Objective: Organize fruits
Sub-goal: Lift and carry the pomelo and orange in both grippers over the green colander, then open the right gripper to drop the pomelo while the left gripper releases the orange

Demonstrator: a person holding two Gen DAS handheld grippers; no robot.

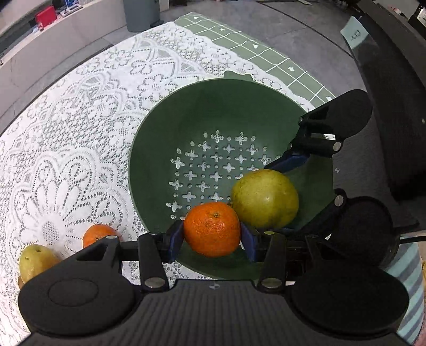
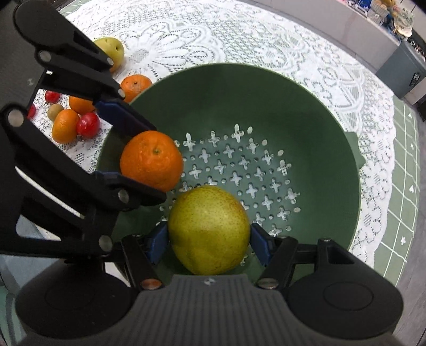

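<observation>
Left gripper clamps mandarin between blue fingers, held over near side of green colander. Right gripper clamps pear just beside it, also over colander. Both point steeply down. Colander sits on lace cloth on bench. More mandarins, tomatoes, second pear lie on cloth outside colander.

cloth: white lace tablecloth | under it: green gridded mat | far back: grey bin, perhaps
</observation>
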